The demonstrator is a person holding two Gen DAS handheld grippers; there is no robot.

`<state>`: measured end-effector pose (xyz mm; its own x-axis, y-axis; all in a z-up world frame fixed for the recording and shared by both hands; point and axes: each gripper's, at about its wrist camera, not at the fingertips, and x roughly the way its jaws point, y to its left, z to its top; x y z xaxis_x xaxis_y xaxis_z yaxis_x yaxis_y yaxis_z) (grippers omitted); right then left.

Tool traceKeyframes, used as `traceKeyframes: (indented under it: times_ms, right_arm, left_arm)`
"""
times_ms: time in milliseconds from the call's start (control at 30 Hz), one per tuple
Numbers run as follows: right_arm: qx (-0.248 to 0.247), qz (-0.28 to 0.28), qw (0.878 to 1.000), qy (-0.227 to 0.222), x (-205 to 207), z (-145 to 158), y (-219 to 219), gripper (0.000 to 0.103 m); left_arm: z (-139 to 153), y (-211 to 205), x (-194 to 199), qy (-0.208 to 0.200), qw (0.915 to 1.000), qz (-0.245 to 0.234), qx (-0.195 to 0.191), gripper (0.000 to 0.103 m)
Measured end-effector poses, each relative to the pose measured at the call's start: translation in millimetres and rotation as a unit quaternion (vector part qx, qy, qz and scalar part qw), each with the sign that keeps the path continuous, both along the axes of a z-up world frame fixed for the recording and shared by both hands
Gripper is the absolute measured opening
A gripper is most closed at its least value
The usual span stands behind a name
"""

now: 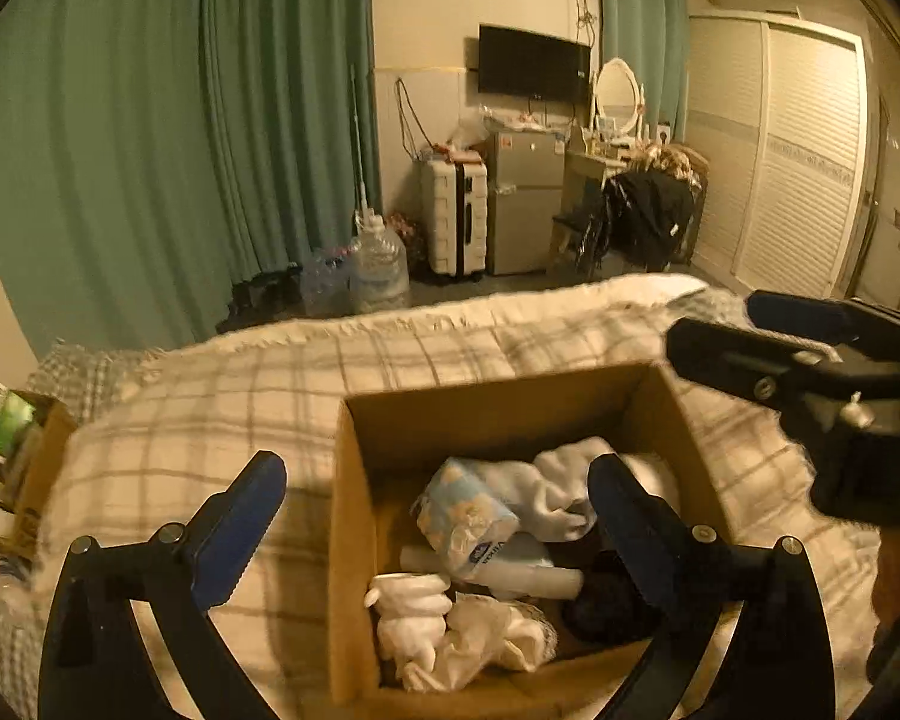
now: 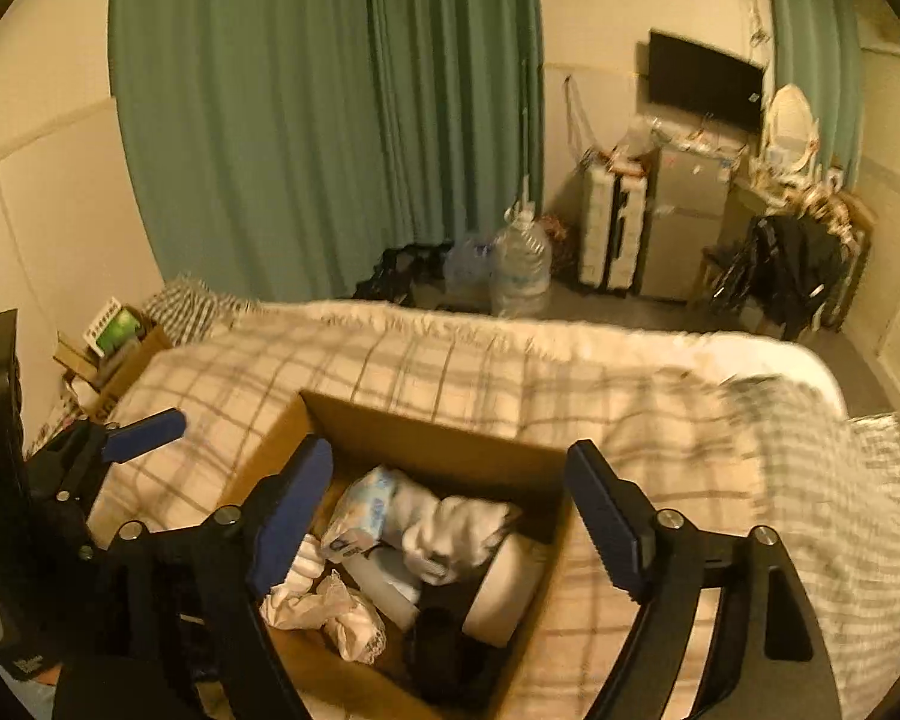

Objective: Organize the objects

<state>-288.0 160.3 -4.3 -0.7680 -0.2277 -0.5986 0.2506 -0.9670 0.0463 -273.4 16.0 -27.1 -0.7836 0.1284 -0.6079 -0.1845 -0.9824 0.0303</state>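
An open cardboard box sits on a plaid blanket on a bed. It holds a blue-and-white tissue pack, white cloth, a cream lacy cloth, a white tube and a dark item. My left gripper is open and empty, straddling the box's left wall. My right gripper is open and empty above the box, over the tissue pack and white cloth. Each gripper shows in the other's view: the right one, the left one.
A second small box with a green packet stands at the bed's left. Beyond the bed are green curtains, a large water jug, a white suitcase, a small fridge and a chair with dark clothes.
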Motion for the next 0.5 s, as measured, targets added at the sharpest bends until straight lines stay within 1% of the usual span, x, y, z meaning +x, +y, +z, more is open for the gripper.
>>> traceKeyframes:
  times_ms: [33, 133, 167, 233, 267, 367, 433, 500]
  right_arm:
    - [0.002, -0.005, 1.0, 0.007, 7.7, 11.4, 2.5, 0.085]
    - [0.001, -0.017, 0.999, 0.037, 39.3, 51.3, 12.1, 0.093]
    - [0.001, -0.021, 0.998, 0.053, 55.2, 68.8, 15.1, 0.097]
    - [0.007, -0.03, 0.996, 0.079, 78.2, 93.7, 18.0, 0.102]
    - [0.015, -0.036, 0.995, 0.096, 94.9, 109.7, 19.2, 0.102]
    - [0.031, -0.046, 0.991, 0.125, 130.3, 141.4, 21.2, 0.102]
    - [0.036, -0.054, 0.989, 0.137, 148.1, 155.8, 23.0, 0.102]
    - [0.037, -0.063, 0.985, 0.154, 169.1, 170.0, 26.0, 0.102]
  left_arm:
    - [16.3, -2.0, 10.4, 0.012, 0.9999, 0.002, 0.0, 0.103]
    - [51.8, -3.3, 34.1, 0.038, 0.9992, 0.008, 0.004, 0.103]
    - [67.4, -4.4, 45.1, 0.05, 0.9987, 0.011, 0.008, 0.103]
    - [90.9, -6.9, 61.2, 0.069, 0.9974, 0.013, 0.015, 0.103]
    - [105.0, -8.7, 72.3, 0.08, 0.9965, 0.017, 0.017, 0.103]
    - [139.8, -11.2, 99.3, 0.107, 0.9939, 0.016, 0.02, 0.103]
    - [160.7, -14.1, 120.7, 0.129, 0.9913, 0.017, 0.021, 0.103]
    - [173.5, -16.5, 137.1, 0.144, 0.9891, 0.016, 0.023, 0.103]
